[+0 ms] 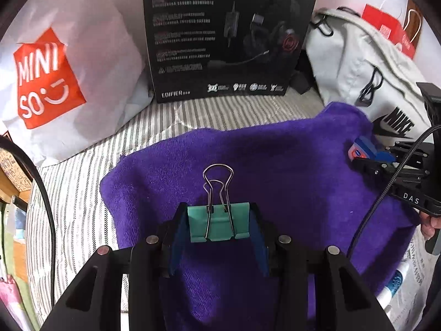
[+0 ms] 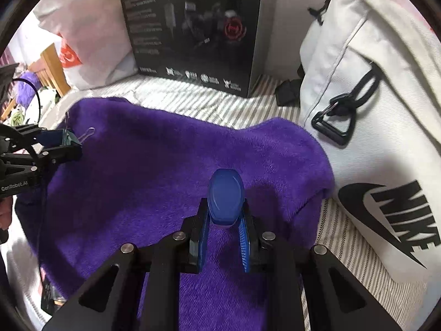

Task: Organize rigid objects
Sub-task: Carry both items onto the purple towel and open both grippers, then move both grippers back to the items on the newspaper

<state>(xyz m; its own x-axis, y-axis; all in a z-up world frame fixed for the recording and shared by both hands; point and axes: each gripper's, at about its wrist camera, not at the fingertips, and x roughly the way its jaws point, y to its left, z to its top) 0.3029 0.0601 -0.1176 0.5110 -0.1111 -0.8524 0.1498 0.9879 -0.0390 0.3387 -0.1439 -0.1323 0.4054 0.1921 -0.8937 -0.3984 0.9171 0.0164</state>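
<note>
Striped bed, purple towel [image 1: 248, 160] bare — left gripper [image 1: 219, 222] clamps clip [image 1: 217, 220], right gripper [image 2: 224, 218] clamps jar [image 2: 226, 195] at three o'clock; neither placed.

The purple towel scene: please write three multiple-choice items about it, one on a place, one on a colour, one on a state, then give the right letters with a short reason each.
1. Where does the black headset box stand?
A. beyond the purple towel, on the striped sheet
B. on top of the towel
C. inside the white Nike bag

2. What colour is the body of the binder clip?
A. red
B. teal green
C. yellow

3. What is the state of the left hand-held gripper?
A. wide open and empty
B. closed on nothing
C. closed on the binder clip

Answers:
1. A, the box stands upright behind the towel's far edge, on the stripes.
2. B, the body between the pads is teal green, with silver wire handles.
3. C, both pads press the sides of the clip; the right hand-held gripper likewise holds a small blue-capped container.
</note>
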